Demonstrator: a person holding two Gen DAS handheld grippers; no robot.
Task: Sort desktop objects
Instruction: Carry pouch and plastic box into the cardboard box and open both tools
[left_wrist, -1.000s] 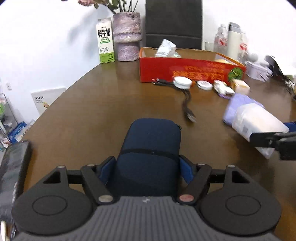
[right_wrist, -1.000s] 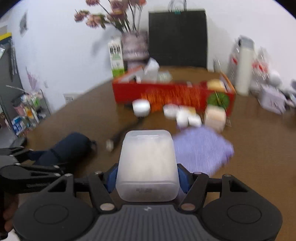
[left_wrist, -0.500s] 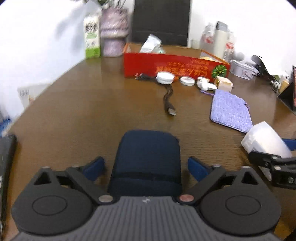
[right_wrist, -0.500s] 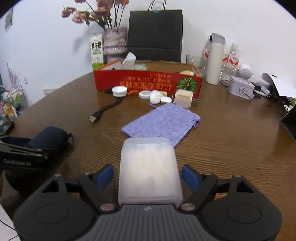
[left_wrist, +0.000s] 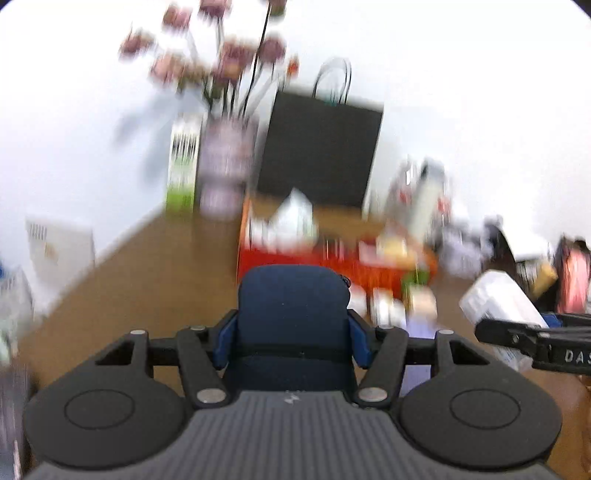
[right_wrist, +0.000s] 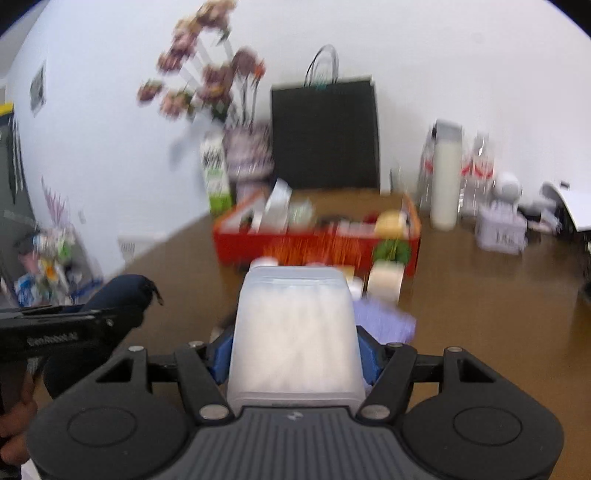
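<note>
The navy pouch (left_wrist: 293, 314) fills the middle of the left wrist view, nearer the camera than the red box (left_wrist: 332, 264), which serves as the landmark on the brown table (left_wrist: 147, 277). The left gripper (left_wrist: 291, 334) has its blue pads against both sides of the pouch, and its jaws are closing on it. The pouch hides part of the red box's front wall. Left of the red box stand a milk carton (left_wrist: 183, 166) and a vase (left_wrist: 227, 166) with blurred flowers; behind the box stands a black paper bag (left_wrist: 321, 147). Right of the box and closer to the camera, the right gripper (left_wrist: 532, 338) comes in from the edge, holding a frosted plastic box (left_wrist: 495, 299). A purple cloth bag (left_wrist: 419, 325) shows just beyond the left gripper's linkage, on the near side of the red box. The whole view is smeared by motion.

In the right wrist view the frosted plastic box (right_wrist: 295, 328) sits between the pads of the right gripper (right_wrist: 295, 349), which press on its two sides while the jaws are closing. It covers the near front of the red box (right_wrist: 317, 240). The purple cloth bag (right_wrist: 384, 319) lies on the table (right_wrist: 480, 314) on the camera's side of the red box, partly hidden by the plastic box. Left of the red box and nearer the camera, the left gripper (right_wrist: 122, 319) holds the navy pouch (right_wrist: 122, 291). A white bottle (right_wrist: 445, 177) stands right of the red box, the black paper bag (right_wrist: 325, 136) behind it.
</note>
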